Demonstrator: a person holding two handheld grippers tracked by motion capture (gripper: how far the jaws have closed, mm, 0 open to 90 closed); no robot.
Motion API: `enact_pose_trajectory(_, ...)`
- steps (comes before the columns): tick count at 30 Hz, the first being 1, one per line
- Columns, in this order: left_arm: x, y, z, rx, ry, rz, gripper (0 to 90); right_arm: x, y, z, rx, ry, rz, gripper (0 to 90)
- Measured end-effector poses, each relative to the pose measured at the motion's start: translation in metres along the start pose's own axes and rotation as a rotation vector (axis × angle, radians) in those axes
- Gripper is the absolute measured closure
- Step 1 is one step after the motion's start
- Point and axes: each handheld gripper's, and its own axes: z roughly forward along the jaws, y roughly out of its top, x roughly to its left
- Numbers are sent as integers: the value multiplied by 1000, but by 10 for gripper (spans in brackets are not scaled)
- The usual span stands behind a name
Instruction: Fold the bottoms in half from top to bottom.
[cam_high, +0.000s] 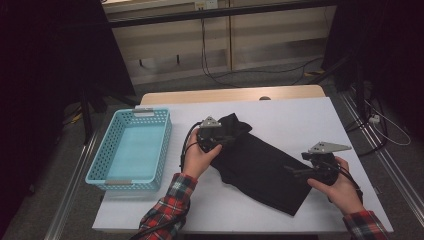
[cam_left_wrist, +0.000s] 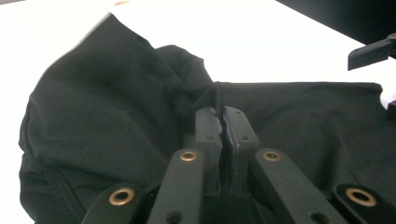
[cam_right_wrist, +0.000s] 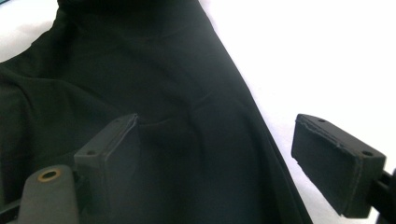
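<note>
A black cloth garment (cam_high: 260, 167) lies folded across the middle of the white table (cam_high: 300, 115), running from upper left to lower right. My left gripper (cam_high: 220, 134) is at its upper left end, shut on a pinched fold of the cloth (cam_left_wrist: 217, 100) that rises between the pads (cam_left_wrist: 208, 133). My right gripper (cam_high: 295, 171) stands open at the cloth's right edge. In the right gripper view one pad (cam_right_wrist: 114, 149) sits over the black cloth (cam_right_wrist: 154, 93) and the other pad (cam_right_wrist: 336, 161) over bare table, with nothing pressed between them.
A light blue plastic basket (cam_high: 105, 150) stands at the left side of the table, with nothing in it. A wooden table edge (cam_high: 235, 94) lies beyond the white surface. Cables run on the floor behind. The other gripper's jaw tip (cam_left_wrist: 371, 53) shows at the right edge of the left gripper view.
</note>
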Motion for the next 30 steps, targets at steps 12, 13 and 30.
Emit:
enact_pose_trajectory(12, 4, 2, -13, -22, 3, -11, 855, -1, -1, 1, 1, -3, 0, 159)
enact_pose_trajectory(13, 3, 3, -13, -26, -3, -13, 855, -1, -1, 1, 1, -3, -1, 159)
enact_pose_trajectory(30, -11, 7, -15, -2, -75, 0, 856, -1, 0, 1, -5, -2, 2, 159)
